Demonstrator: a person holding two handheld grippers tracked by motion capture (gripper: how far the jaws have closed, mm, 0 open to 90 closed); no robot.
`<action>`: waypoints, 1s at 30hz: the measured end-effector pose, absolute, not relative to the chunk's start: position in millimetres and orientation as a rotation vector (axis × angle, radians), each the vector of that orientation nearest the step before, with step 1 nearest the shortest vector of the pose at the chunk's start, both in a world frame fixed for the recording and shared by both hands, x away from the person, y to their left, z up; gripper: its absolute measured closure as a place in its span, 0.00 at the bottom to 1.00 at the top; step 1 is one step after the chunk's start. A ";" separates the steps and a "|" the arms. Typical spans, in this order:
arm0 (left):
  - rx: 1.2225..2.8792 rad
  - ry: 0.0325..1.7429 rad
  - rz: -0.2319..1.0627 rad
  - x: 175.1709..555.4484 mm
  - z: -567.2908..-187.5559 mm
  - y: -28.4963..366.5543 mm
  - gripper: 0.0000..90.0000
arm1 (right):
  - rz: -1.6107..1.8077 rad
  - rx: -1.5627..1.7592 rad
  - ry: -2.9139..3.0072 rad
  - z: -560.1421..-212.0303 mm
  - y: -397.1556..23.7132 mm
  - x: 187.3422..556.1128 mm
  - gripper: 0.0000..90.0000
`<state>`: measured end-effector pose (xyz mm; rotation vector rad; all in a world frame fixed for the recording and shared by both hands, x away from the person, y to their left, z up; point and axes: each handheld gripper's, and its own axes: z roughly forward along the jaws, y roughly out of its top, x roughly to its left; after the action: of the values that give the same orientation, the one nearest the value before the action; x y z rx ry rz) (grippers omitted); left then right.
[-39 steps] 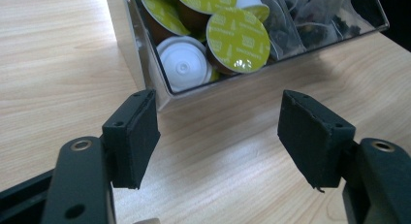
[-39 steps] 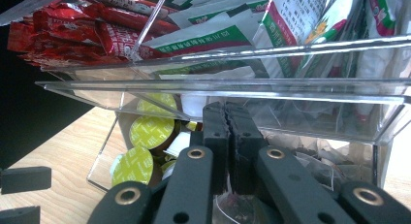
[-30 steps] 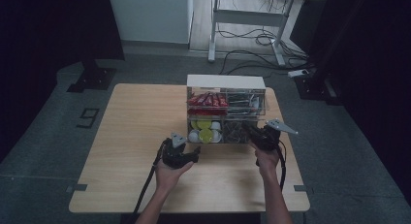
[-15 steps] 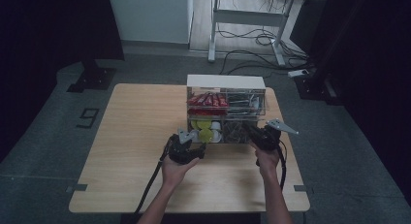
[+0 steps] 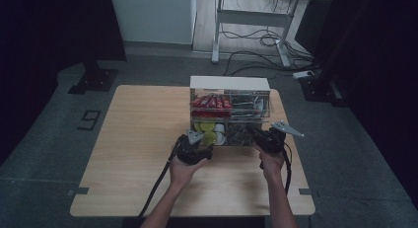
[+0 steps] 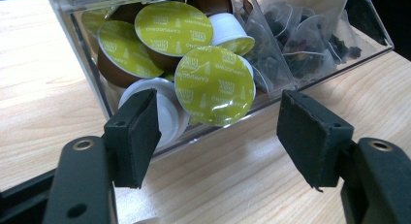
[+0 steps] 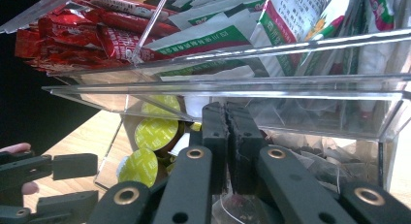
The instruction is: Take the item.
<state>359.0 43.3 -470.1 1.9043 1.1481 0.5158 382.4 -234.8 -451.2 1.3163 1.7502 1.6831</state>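
Right, the green-lidded coffee capsule sits in the clear organizer's near-left bin on the tabletop. My left gripper hovers with fingers spread, nothing grabbed yet. My right gripper is clenched empty against the bin's front. Picking remains.

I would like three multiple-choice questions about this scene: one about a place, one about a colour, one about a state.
1. Where do the coffee capsules lie?
A. in the clear organizer's lower tray
B. loose on the table
C. on the floor

2. What colour are the capsule lids?
A. blue
B. yellow-green
C. red

3. How do the jaws of the left gripper stand?
A. closed on a capsule
B. pressed flat together
C. apart, with nothing between them

Key: 1 A, they are piled behind the clear organizer's front wall. 2 B, the foil tops are yellow-green. 3 C, the left gripper view shows bare table between the pads.
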 end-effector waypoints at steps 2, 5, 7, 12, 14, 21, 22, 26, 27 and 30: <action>1.906 1.146 0.521 360.5 -469.8 41.1 0.35 | 1.683 1.316 1.751 -451.2 -234.9 382.5 0.96; 1.899 1.150 0.536 363.4 -469.6 38.6 0.35 | 1.688 1.316 1.754 -451.4 -235.5 382.9 0.96; 1.893 1.156 0.543 365.5 -469.3 38.5 0.35 | 1.698 1.320 1.755 -451.6 -236.5 383.5 0.97; 1.882 1.170 0.556 370.6 -470.1 37.3 0.35 | 1.702 1.324 1.753 -452.0 -236.9 384.0 0.97; 1.882 1.174 0.558 372.3 -471.3 35.9 0.35 | 1.704 1.324 1.754 -452.0 -237.0 384.0 0.97; 1.900 1.167 0.563 376.2 -475.5 26.3 0.34 | 1.704 1.325 1.753 -452.0 -237.4 383.9 0.96; 1.898 1.171 0.568 377.0 -476.2 25.0 0.34 | 1.704 1.324 1.753 -451.9 -237.9 384.0 0.96; 1.898 1.183 0.575 380.5 -479.3 22.0 0.34 | 1.708 1.327 1.751 -451.8 -240.0 384.2 0.96; 1.897 1.188 0.578 381.4 -480.1 21.8 0.34 | 1.709 1.327 1.751 -451.8 -240.0 384.2 0.96; 1.897 1.201 0.585 383.5 -482.4 20.6 0.34 | 1.708 1.328 1.751 -451.8 -239.9 384.0 0.96</action>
<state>383.5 20.6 -482.4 1.8967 1.2009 0.5850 384.0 -239.9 -451.8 1.3282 1.7507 1.7080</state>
